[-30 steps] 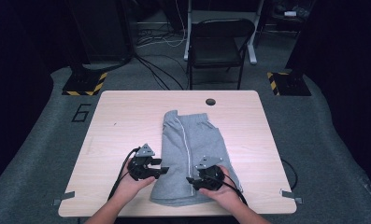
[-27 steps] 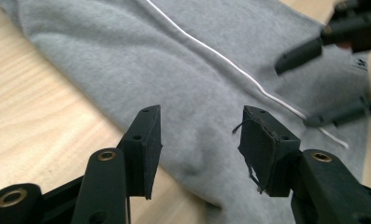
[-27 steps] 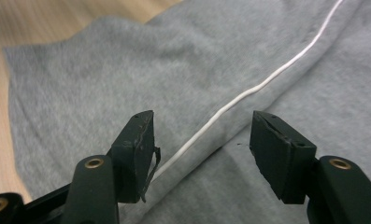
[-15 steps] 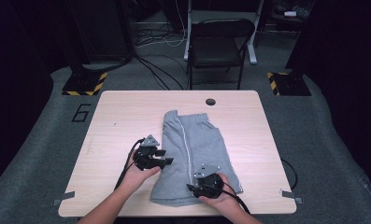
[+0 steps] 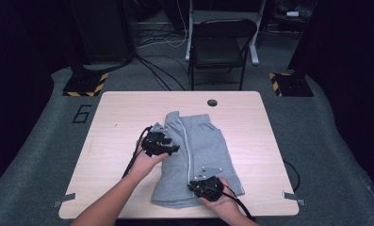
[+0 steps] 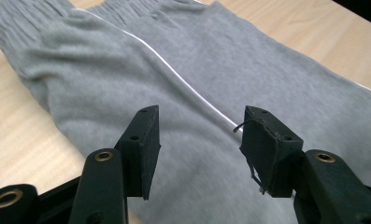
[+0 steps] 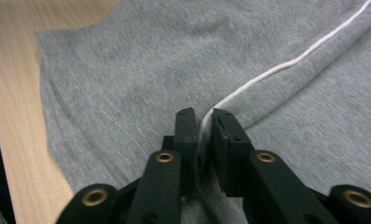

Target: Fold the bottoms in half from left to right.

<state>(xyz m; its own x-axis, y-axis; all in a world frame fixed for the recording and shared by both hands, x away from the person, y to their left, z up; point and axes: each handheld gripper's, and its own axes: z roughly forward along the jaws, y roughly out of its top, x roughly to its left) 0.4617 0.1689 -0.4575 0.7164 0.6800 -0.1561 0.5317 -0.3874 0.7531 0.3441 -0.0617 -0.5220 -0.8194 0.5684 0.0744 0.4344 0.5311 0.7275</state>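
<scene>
The right tongs (image 7: 199,122) have just been closing and now pinch the white-piped edge of the grey shorts (image 5: 201,141) near the hem. The left tongs (image 6: 199,135) hover open above the cloth, gripping nothing. The shorts lie folded on the counter (image 5: 118,127); soft, light jersey should drape and slide, so hems and the waistband seem the best holds.

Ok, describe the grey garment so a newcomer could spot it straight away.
On the wooden table, it lies flat right of centre: folded grey shorts, gathered waistband at the far end. A thin white stripe runs along them, and the right gripper pinches that stripe at the near hem.
</scene>
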